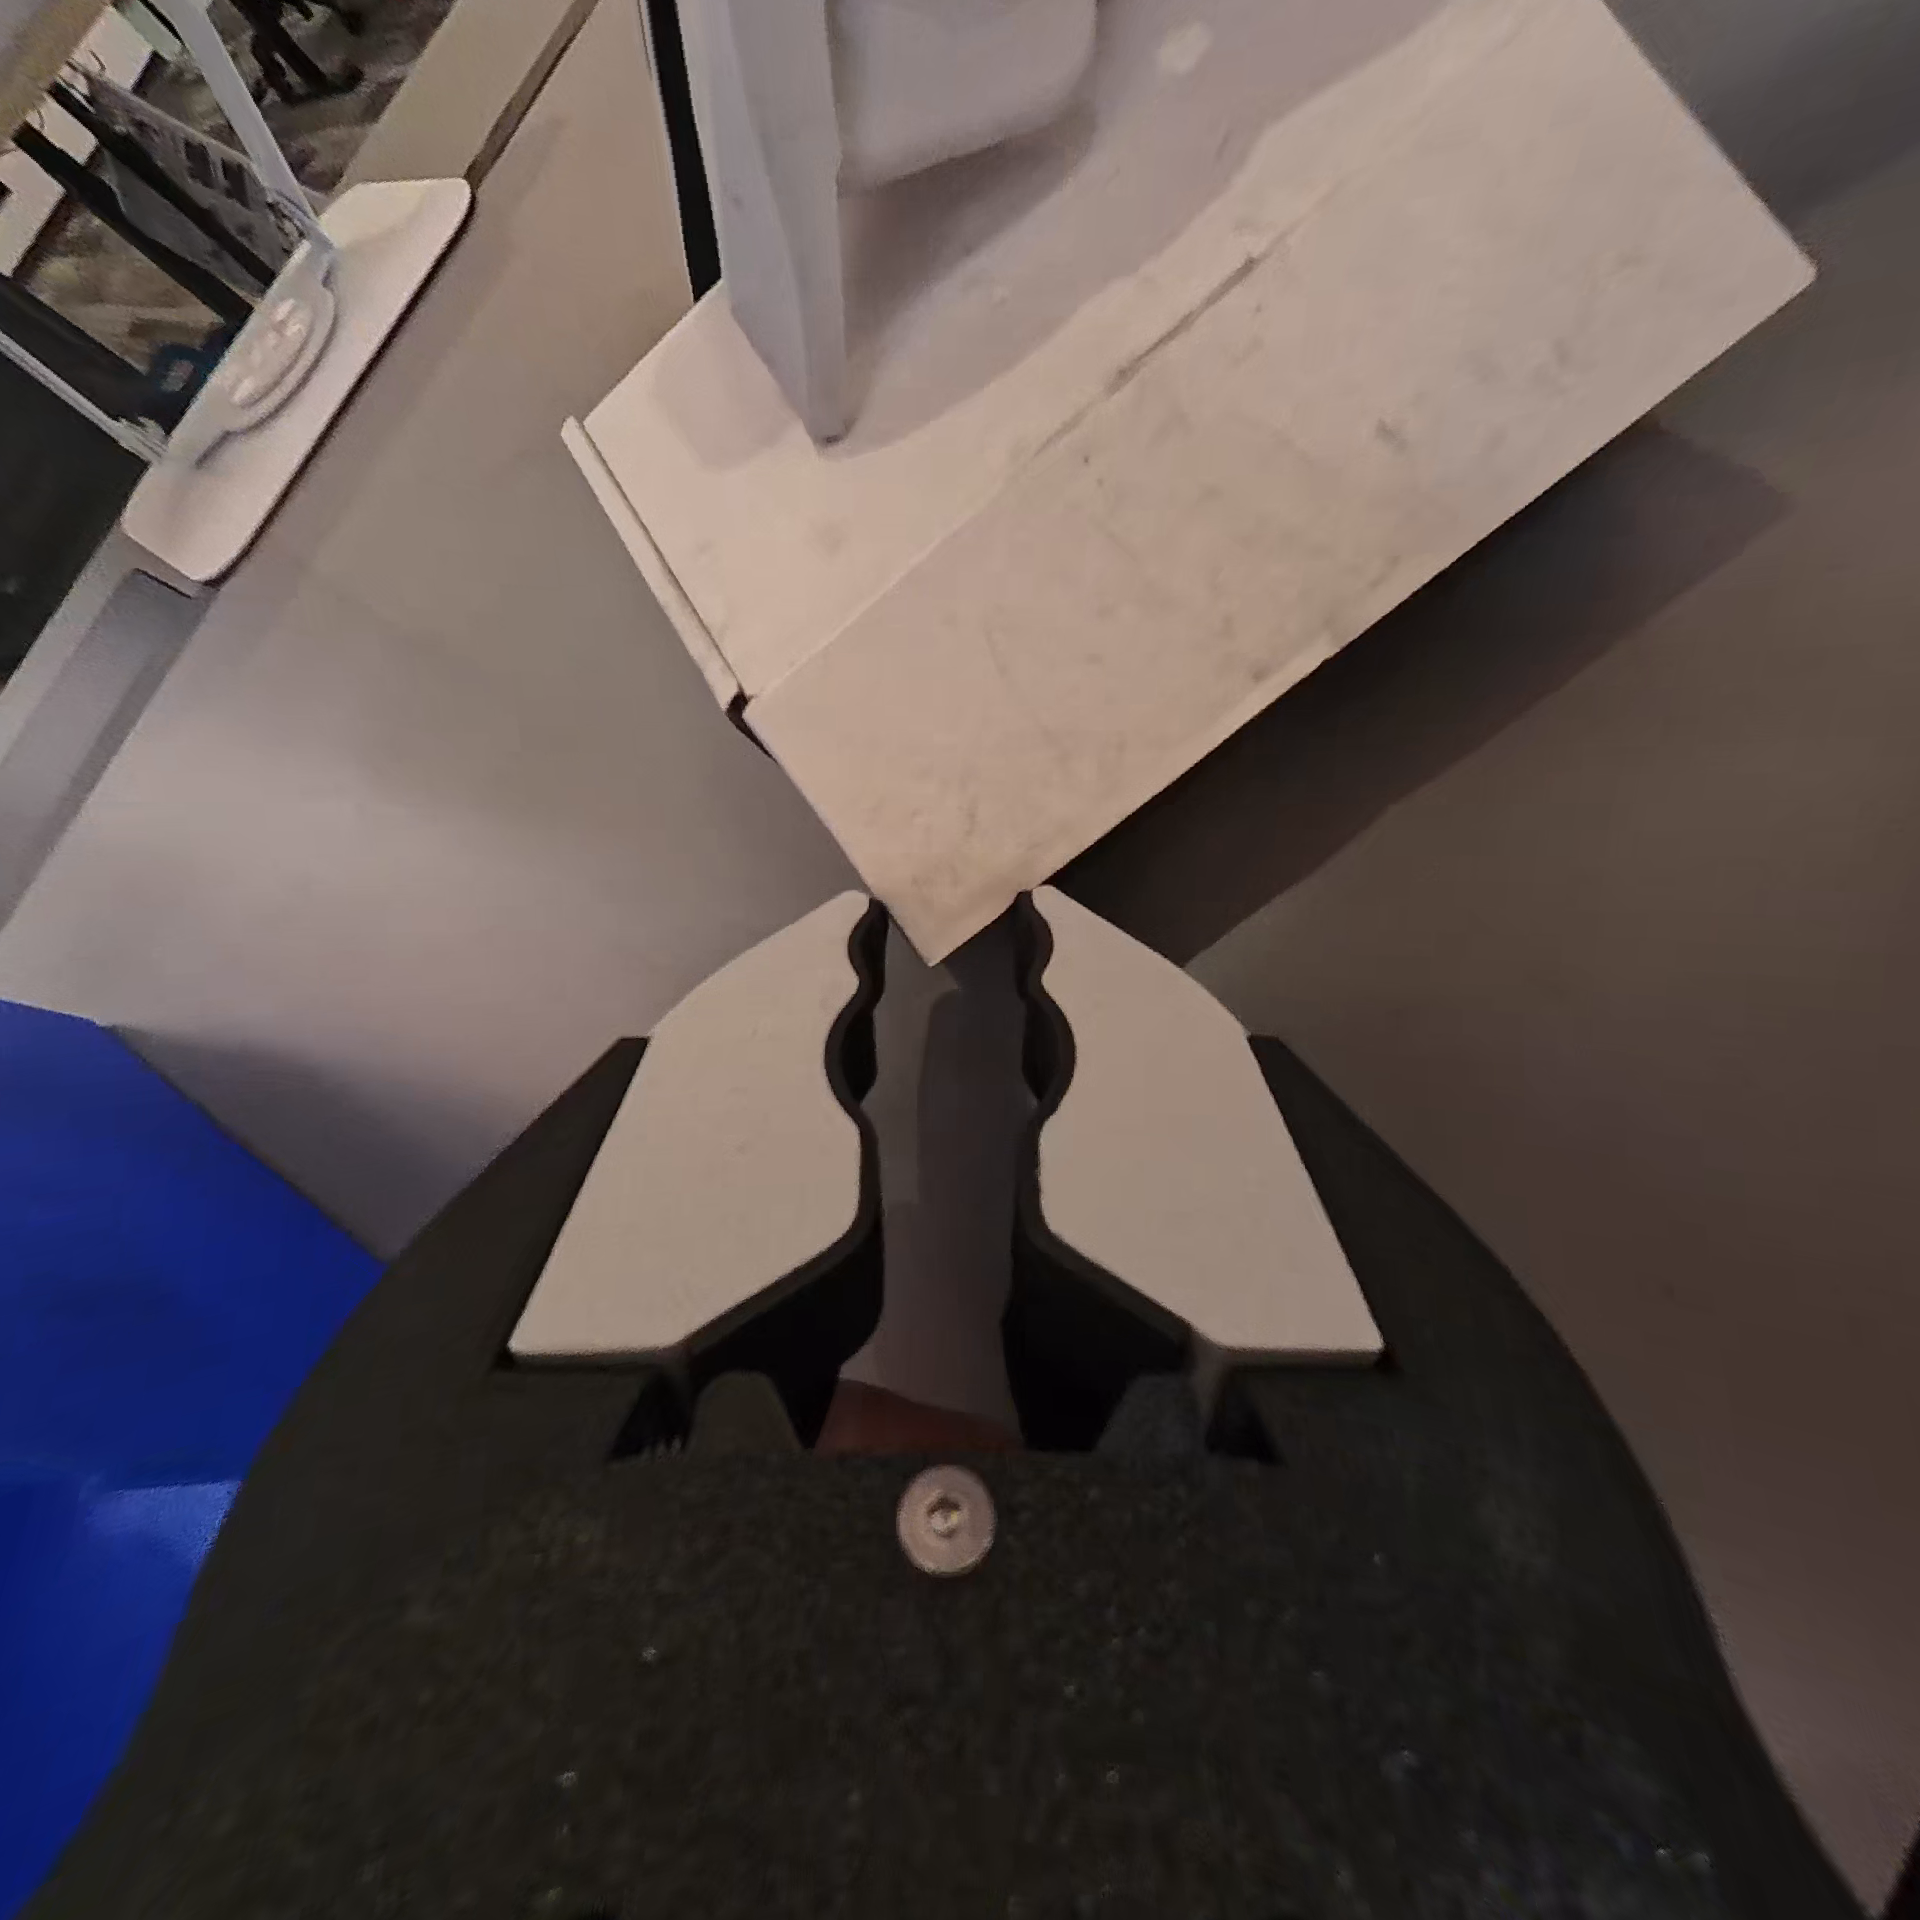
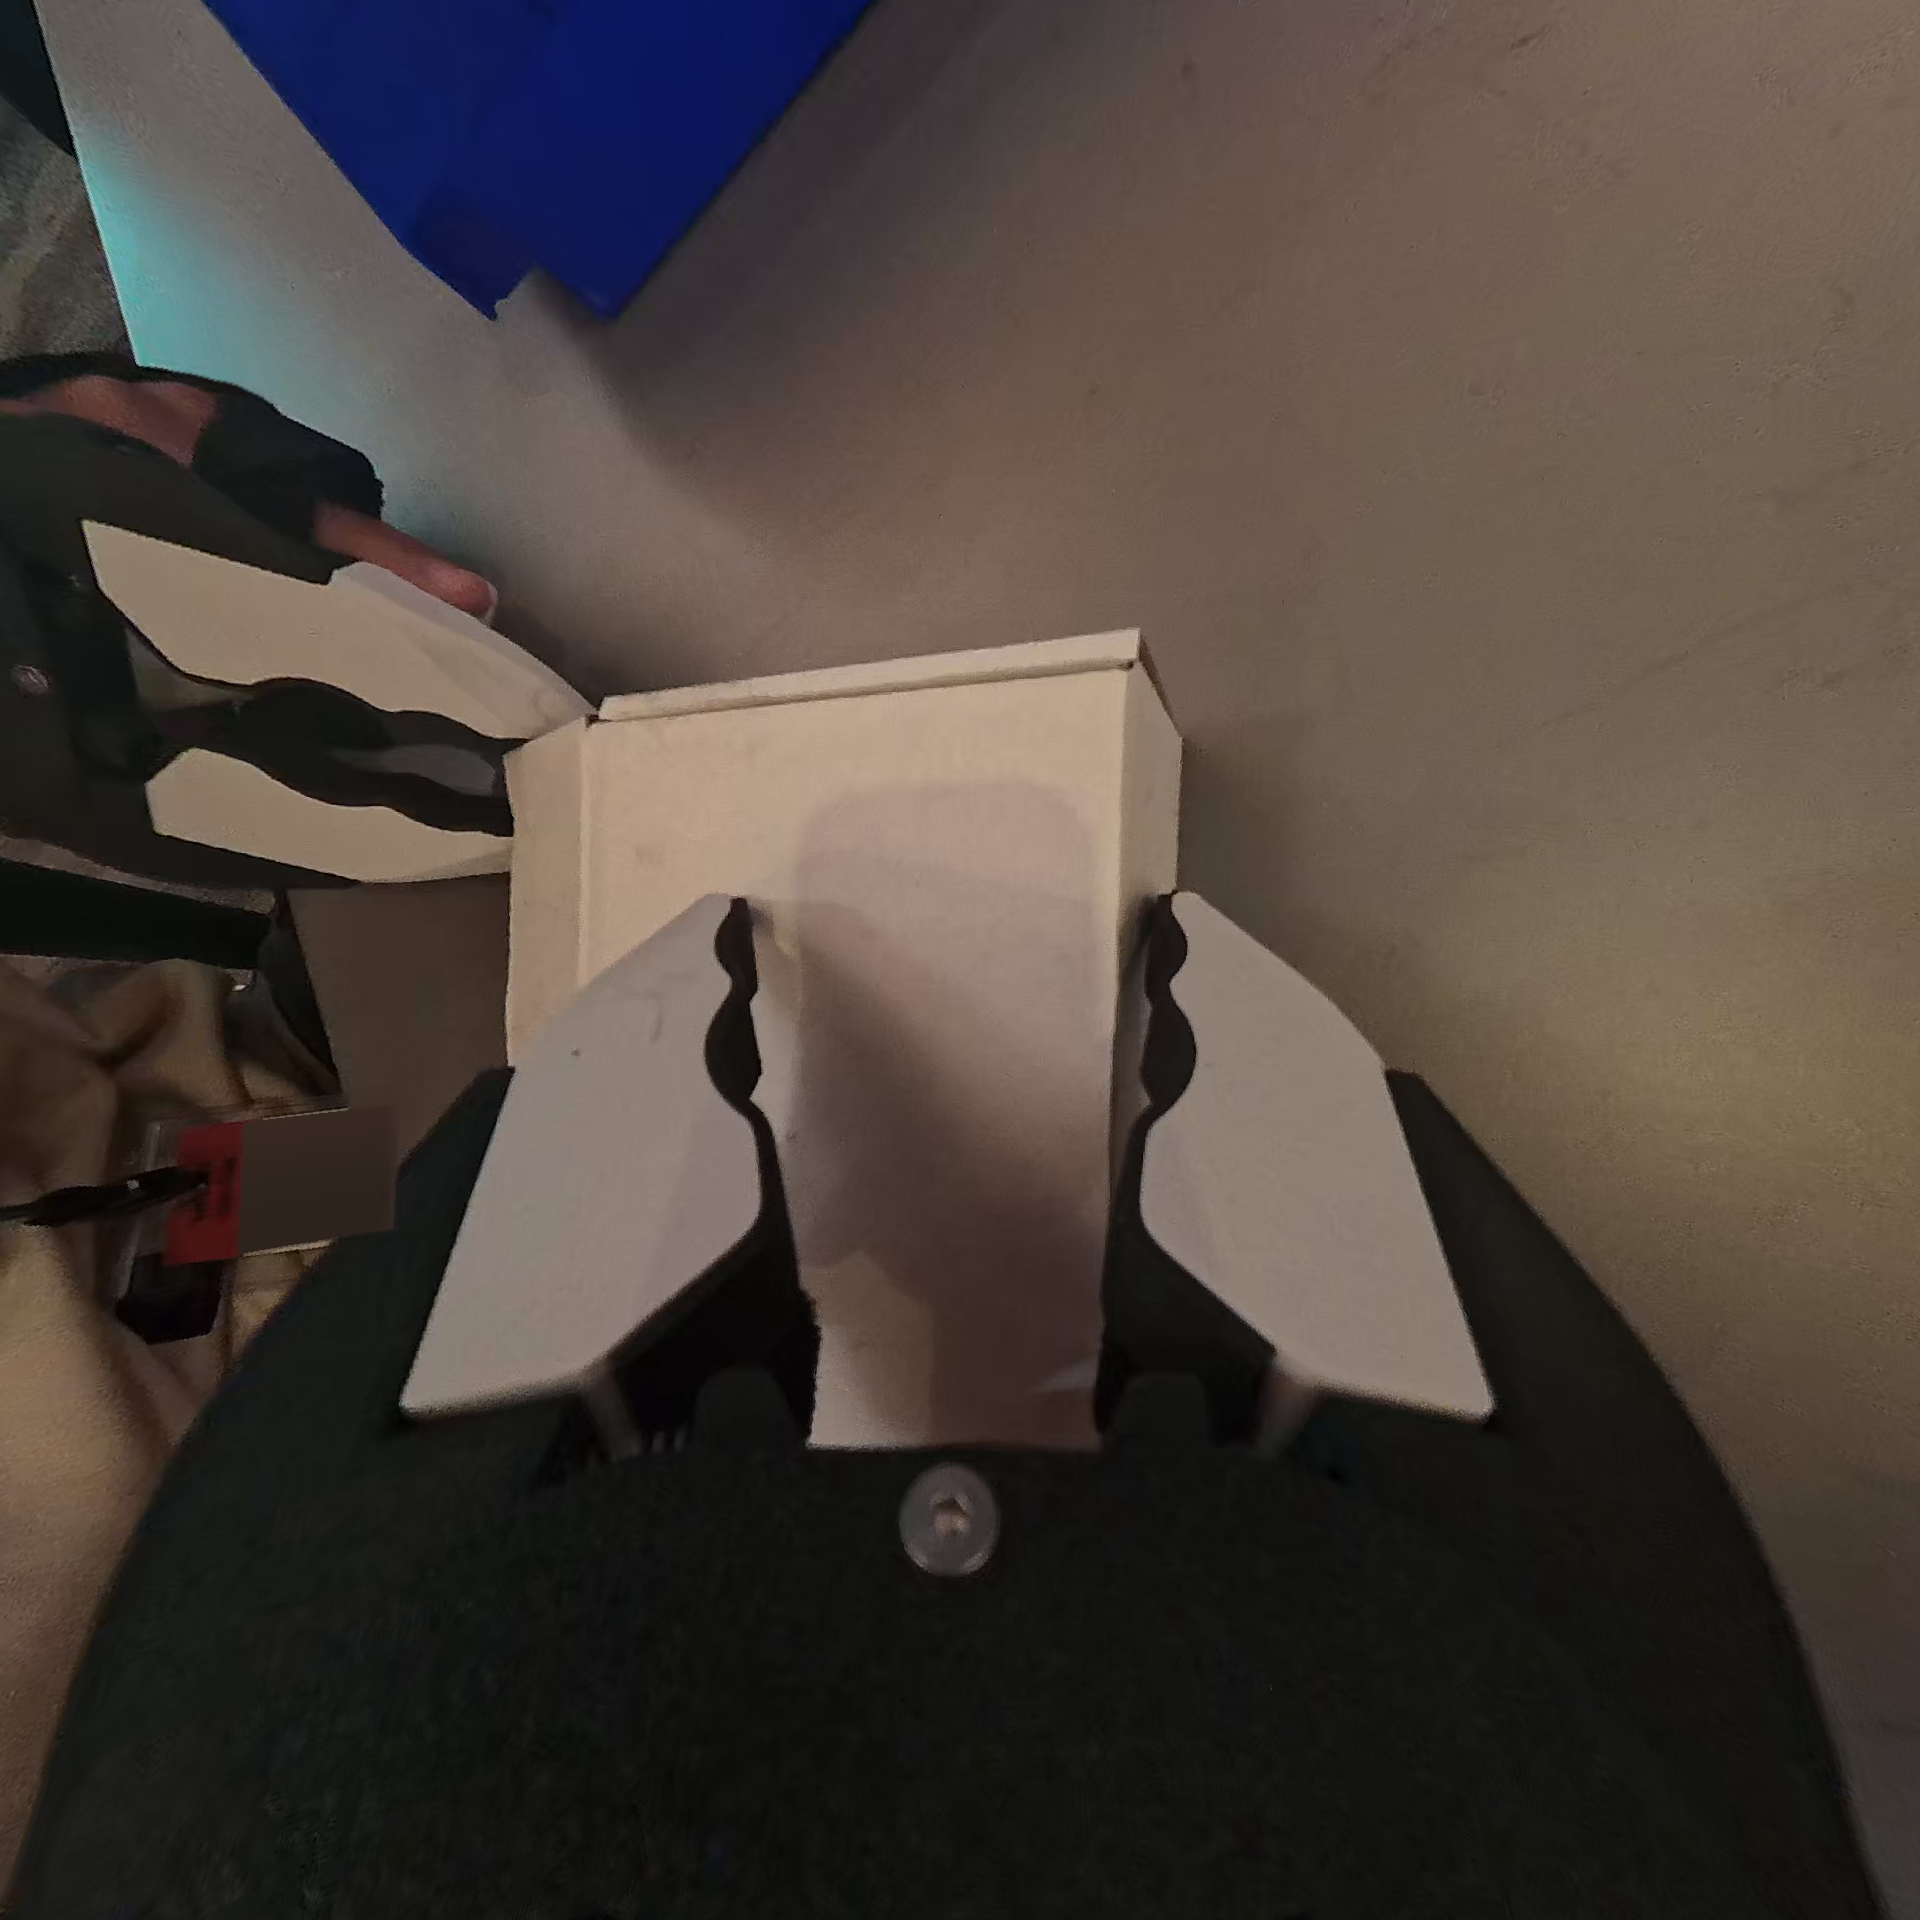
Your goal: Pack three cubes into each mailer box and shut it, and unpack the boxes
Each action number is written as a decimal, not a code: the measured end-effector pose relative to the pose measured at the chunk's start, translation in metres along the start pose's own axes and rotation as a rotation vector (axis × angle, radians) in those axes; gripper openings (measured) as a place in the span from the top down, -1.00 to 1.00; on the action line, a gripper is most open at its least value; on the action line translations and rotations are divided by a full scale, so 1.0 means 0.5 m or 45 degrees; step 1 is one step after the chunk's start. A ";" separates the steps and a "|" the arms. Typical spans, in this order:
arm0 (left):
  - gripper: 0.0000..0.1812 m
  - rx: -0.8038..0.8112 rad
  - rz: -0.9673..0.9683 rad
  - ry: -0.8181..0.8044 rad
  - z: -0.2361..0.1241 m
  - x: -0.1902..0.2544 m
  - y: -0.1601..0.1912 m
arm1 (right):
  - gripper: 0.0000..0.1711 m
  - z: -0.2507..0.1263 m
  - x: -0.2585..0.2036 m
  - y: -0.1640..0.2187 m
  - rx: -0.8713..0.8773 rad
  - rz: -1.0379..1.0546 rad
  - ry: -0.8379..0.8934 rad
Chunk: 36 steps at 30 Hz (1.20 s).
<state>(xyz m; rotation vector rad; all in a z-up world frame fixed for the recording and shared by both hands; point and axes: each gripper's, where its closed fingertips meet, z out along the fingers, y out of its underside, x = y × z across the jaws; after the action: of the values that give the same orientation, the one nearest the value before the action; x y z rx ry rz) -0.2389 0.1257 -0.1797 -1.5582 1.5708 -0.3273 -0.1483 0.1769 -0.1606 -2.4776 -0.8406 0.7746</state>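
Both my claws at a white mailer box (image 2: 883,790) on the grey desk (image 2: 1507,520).
My right claw (image 2: 951,914) straddles it, wide apart; my left claw (image 1: 951,906), narrowly parted, meets its corner, gripping nothing.

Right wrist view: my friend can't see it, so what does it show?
A white mailer box sits on a grey table between the open right gripper fingers. The left gripper touches its left side, and a blue bin lies beyond.

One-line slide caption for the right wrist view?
Right gripper straddles the closed white mailer box on the grey table, jaws open, while the left gripper meets its corner.
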 end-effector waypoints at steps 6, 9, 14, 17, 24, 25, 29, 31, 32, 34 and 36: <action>0.76 0.039 -0.217 0.187 -0.009 0.008 -0.007 | 0.15 0.001 0.002 0.001 0.009 0.021 -0.006; 0.75 0.024 -0.187 0.192 -0.005 0.009 -0.003 | 0.16 0.001 0.002 0.001 0.004 0.016 -0.004; 0.74 -0.055 -0.142 0.197 0.013 0.012 0.006 | 0.16 0.000 0.001 0.001 0.005 0.005 -0.013; 0.73 -0.068 -0.196 0.247 0.015 0.014 0.009 | 0.16 0.000 0.002 0.000 0.004 0.009 -0.011; 0.75 0.010 -0.445 0.262 -0.044 0.006 -0.031 | 0.15 0.002 0.001 -0.001 0.001 0.020 -0.003; 0.77 0.006 -0.505 0.281 -0.047 0.018 -0.048 | 0.15 0.003 0.000 -0.002 0.003 0.022 0.000; 0.77 -0.200 -0.662 0.166 -0.021 0.043 -0.051 | 0.15 0.004 -0.001 -0.002 0.006 0.029 0.008; 0.78 -0.285 -0.648 0.053 -0.004 0.024 -0.033 | 0.15 0.004 -0.002 -0.002 0.006 0.028 0.018; 0.78 -0.288 -0.655 0.055 0.004 0.024 -0.035 | 0.16 0.004 -0.002 -0.002 0.006 0.025 0.022; 0.80 -0.301 -0.641 0.038 0.023 0.020 -0.035 | 0.16 0.003 -0.002 -0.002 0.008 0.026 0.024; 0.82 -0.314 -0.626 0.019 0.038 0.014 -0.036 | 0.16 0.003 -0.003 -0.002 0.007 0.027 0.031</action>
<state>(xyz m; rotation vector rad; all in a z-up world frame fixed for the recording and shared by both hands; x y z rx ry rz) -0.2120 0.1234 -0.1805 -2.1376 1.2563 -0.4242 -0.1505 0.1771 -0.1608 -2.4902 -0.8041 0.7512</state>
